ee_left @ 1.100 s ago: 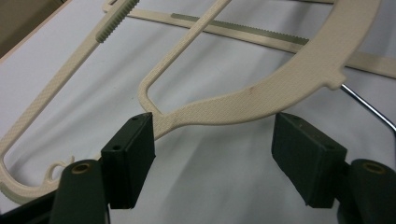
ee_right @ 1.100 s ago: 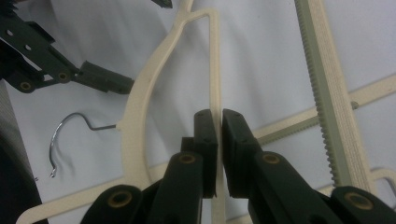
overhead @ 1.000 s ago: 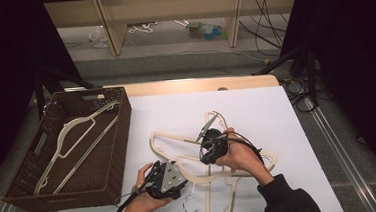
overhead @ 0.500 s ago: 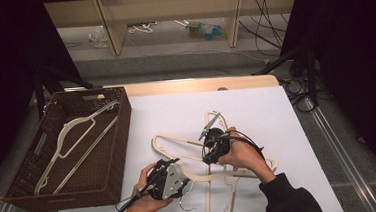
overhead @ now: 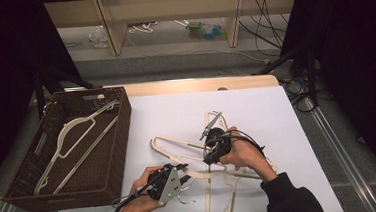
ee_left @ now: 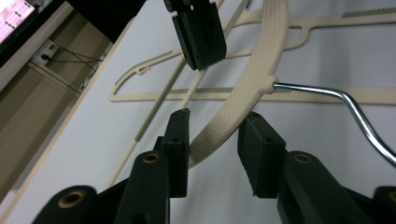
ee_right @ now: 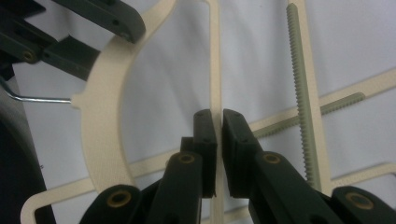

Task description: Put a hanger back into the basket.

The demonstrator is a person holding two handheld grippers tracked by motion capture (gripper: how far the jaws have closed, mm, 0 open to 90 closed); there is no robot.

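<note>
Two cream plastic hangers (overhead: 215, 171) overlap beside the basket (overhead: 114, 156); right tool (ee_right: 218, 122) clamps one's thin bar, left tool (ee_left: 212, 135) has just been closing around a textured curved arm.

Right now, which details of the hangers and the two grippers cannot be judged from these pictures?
- High view: the left gripper fingertips, hidden by its grey plate.
- High view: how the cream hangers interlock, under both hands.
- Left gripper view: the metal hook's end, cut by the right edge.
- Right gripper view: the thin bar, hidden below the right gripper.
</note>
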